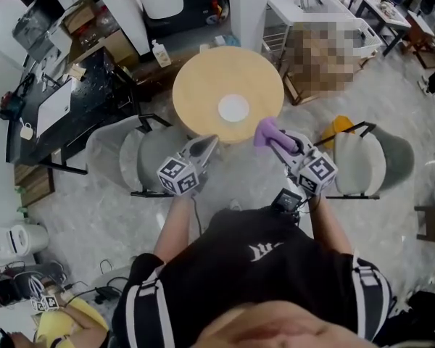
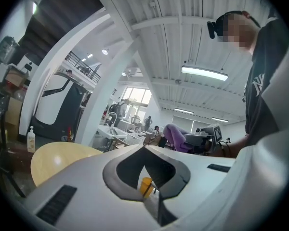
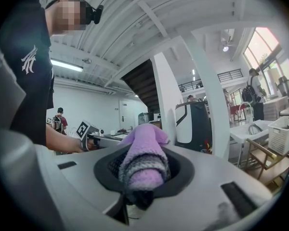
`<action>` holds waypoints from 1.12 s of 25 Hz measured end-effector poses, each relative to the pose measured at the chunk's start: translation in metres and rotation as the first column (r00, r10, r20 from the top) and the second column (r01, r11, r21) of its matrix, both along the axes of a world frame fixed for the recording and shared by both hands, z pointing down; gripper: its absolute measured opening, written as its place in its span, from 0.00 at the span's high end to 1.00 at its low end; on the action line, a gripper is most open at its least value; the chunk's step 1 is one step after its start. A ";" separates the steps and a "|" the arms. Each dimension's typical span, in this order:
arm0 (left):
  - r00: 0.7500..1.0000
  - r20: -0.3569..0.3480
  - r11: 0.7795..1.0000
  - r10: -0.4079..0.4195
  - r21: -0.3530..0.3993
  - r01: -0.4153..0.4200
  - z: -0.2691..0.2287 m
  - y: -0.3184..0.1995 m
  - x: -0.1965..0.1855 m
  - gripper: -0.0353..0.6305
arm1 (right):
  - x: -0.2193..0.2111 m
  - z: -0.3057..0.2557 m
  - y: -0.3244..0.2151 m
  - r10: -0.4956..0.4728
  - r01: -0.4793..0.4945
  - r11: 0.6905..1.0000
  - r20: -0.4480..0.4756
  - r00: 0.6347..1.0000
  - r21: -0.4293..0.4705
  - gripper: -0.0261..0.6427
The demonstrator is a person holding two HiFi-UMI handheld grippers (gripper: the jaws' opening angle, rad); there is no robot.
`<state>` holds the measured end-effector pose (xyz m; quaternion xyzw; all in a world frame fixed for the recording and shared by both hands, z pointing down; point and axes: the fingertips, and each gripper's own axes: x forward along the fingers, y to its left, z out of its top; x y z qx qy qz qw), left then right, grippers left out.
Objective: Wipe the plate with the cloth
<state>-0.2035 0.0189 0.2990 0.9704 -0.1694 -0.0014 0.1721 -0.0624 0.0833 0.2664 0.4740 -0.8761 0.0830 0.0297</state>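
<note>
A small white plate (image 1: 233, 108) lies on the round wooden table (image 1: 203, 85) ahead of me. My right gripper (image 1: 274, 141) is shut on a purple cloth (image 1: 266, 132), held just short of the table's near right edge. In the right gripper view the bunched cloth (image 3: 143, 158) fills the gap between the jaws. My left gripper (image 1: 209, 143) is shut with nothing in it, its tips at the table's near edge. The left gripper view shows the closed jaws, the table (image 2: 58, 160) at the left and the cloth (image 2: 176, 137) beyond.
Two grey chairs (image 1: 134, 154) (image 1: 377, 162) flank me at the table's near side. A dark desk (image 1: 65, 111) with clutter stands at the left. White tables and baskets (image 1: 326, 9) stand behind the round table. White pillars (image 1: 246, 6) rise at the back.
</note>
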 end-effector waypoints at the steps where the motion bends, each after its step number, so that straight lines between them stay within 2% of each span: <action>1: 1.000 0.001 1.000 0.001 -0.002 -0.001 0.002 -0.008 -0.001 0.93 | 0.000 0.000 -0.007 0.006 -0.006 1.000 0.002 1.000 0.000 0.82; 13: 0.999 0.036 0.998 -0.011 -0.061 0.013 0.033 -0.073 0.024 0.93 | 0.044 0.028 -0.075 0.035 -0.033 0.998 0.019 0.999 -0.056 0.82; 19: 0.993 0.086 0.993 -0.076 -0.086 0.083 0.037 -0.130 0.053 0.93 | 0.084 0.027 -0.145 -0.033 0.035 0.997 0.026 0.999 -0.065 0.82; 23: 0.985 0.109 0.981 -0.131 -0.128 0.145 0.047 -0.159 0.060 0.93 | 0.096 0.036 -0.190 -0.102 0.106 0.991 0.043 0.994 -0.085 0.82; 28: 0.973 0.147 0.972 -0.176 -0.131 0.196 0.053 -0.194 0.064 0.93 | 0.099 0.049 -0.242 -0.159 0.164 0.983 0.070 0.985 -0.081 0.82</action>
